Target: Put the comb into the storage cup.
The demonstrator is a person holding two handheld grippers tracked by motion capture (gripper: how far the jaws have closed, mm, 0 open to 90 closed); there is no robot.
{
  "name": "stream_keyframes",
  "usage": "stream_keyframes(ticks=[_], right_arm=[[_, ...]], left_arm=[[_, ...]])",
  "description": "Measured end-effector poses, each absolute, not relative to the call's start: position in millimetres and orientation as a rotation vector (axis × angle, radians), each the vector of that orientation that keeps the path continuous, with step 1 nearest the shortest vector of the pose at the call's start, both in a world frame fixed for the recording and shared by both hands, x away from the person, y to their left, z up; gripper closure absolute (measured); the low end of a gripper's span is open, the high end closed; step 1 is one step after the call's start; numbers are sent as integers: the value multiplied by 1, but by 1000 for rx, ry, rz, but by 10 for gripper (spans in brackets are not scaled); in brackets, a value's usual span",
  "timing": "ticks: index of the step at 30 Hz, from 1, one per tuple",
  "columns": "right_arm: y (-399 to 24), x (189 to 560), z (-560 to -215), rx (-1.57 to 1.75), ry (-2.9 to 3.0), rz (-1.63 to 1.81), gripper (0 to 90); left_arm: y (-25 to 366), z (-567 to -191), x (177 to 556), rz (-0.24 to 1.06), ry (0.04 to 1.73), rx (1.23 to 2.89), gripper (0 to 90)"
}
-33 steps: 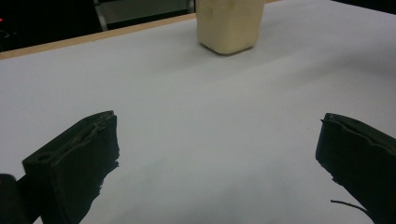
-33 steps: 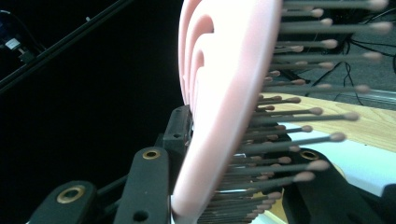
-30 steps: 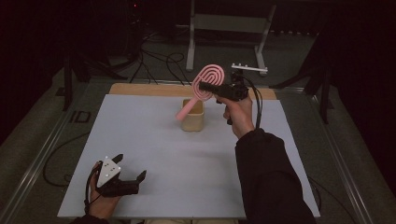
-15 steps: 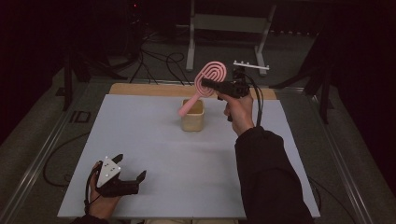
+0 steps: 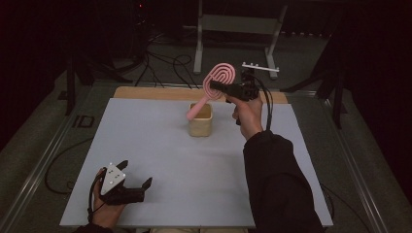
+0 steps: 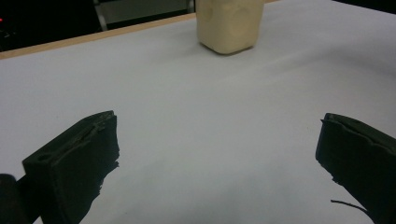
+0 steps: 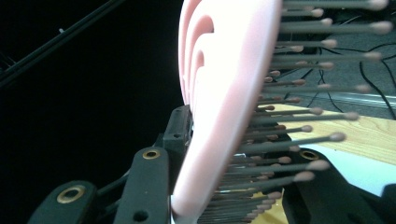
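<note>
The right tool [image 5: 221, 87] is clenched on the head of a pink hairbrush [image 5: 218, 79], holding it up in the air over the far half of the bench [image 5: 160, 160], with the brush slanting down so that its handle tip sits at the mouth of the small cream cup [image 5: 200, 125]. From the right gripper view the brush head [image 7: 224, 93] is pinched between the jaws with the bristles sticking out to one side, so the grip is on a curved, slotted plastic face and a springy bed of pins, which looks to me like a hold that could slip or twist. If the handle is meant to go down into the cup, the risk I see is the slant: pushed along that angle, the tip could catch the rim or the inner wall and tip the cup over or shove it across the bench, since it looks light and nothing steadies it. The left tool [image 5: 131, 187] rests well away at the near edge, jaws spread wide with nothing between them, as the left gripper view shows with the cup [image 6: 229, 23] far ahead. Letting go while the brush leans this much could also let its heavy head topple the cup.
</note>
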State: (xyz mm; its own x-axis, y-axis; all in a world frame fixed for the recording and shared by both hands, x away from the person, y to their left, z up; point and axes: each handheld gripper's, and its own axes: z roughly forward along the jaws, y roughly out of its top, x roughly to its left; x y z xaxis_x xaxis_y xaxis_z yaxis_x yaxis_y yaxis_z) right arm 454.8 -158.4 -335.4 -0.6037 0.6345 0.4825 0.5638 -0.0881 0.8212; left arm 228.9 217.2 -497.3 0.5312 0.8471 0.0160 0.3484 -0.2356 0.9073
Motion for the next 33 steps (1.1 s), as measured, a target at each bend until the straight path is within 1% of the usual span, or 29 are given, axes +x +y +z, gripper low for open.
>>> stream_keyframes(ticks=[33], right_arm=[[-154, 466, -341, 1391, 2061, 1725, 640]], left_arm=[[219, -497, 229, 652, 993, 1814, 0]])
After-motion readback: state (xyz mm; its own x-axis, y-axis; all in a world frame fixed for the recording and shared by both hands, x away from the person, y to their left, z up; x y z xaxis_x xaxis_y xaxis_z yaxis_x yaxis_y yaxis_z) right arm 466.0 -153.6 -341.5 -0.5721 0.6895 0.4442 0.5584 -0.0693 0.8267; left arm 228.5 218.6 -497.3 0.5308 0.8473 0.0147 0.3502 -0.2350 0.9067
